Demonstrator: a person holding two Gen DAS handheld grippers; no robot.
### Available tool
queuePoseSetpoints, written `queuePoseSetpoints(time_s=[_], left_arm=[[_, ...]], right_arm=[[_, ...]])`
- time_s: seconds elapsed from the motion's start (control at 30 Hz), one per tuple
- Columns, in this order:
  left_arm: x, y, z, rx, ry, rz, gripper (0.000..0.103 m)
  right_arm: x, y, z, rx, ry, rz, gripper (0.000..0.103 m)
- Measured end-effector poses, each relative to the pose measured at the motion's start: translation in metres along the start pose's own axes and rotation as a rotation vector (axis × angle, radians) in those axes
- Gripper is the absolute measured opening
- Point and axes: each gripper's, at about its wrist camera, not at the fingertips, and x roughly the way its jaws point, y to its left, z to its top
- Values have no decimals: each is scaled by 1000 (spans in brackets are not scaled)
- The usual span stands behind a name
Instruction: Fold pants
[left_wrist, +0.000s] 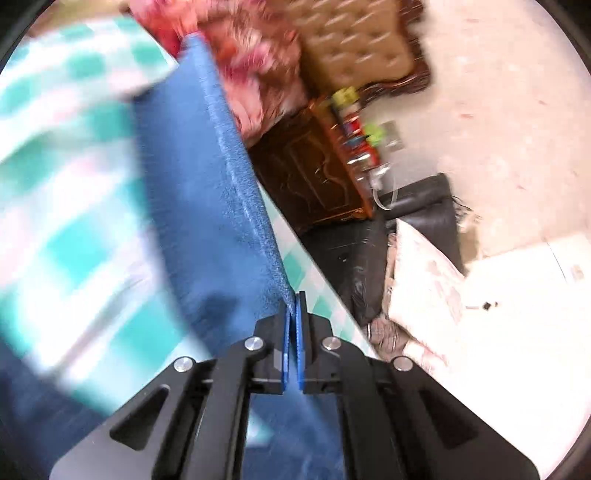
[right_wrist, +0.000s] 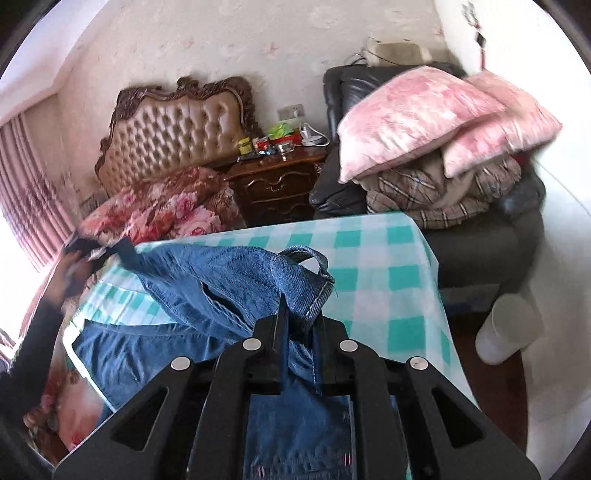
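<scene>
Pants (right_wrist: 229, 280) of blue denim hang lifted over the bench (right_wrist: 384, 251) with the checked cloth, stretched between both tools, and part of them lies on it. I judge that the folding is only at its beginning: no neat fold is made. Left tool (left_wrist: 294, 314) is closed on a cloth edge. Right tool (right_wrist: 301, 325) is closed on thick denim near a belt loop.

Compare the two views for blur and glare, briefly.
Left wrist: heavy motion blur over the checked cloth and background, glare whitening the lower right; the jeans edge near the fingers stays fairly sharp. Right wrist: mostly sharp, slight smear at the pink pillows, window glare at left.
</scene>
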Motion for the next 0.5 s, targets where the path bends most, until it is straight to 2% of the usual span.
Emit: queuePoseSetpoints(time_s=[0.07, 0.13, 0.17, 0.27, 0.3, 0.33, 0.37, 0.43, 0.5], left_arm=[[-44, 30, -42, 2, 6, -2, 2], [-77, 83, -100, -46, 49, 19, 2], [-83, 109, -125, -78, 76, 31, 2], [-84, 170, -173, -185, 134, 44, 2], [-79, 178, -178, -195, 133, 50, 2], [-79, 183, -181, -192, 127, 43, 2], [-81, 184, -181, -186, 119, 34, 2], [-85, 177, -179, -155, 101, 19, 2], [-83, 168, -175, -130, 97, 12, 2]], right_arm=[[-4, -16, -19, 75, 27, 5, 13], [1, -36, -53, 166, 101, -28, 16], [9, -47, -77, 225, 161, -61, 21], [23, -73, -135, 392, 253, -111, 24], [25, -78, -146, 432, 265, -111, 24], [25, -82, -157, 482, 263, -115, 30], [20, -85, -168, 540, 247, -118, 40], [14, -89, -181, 621, 217, -103, 53], [8, -88, -186, 676, 180, -68, 54]])
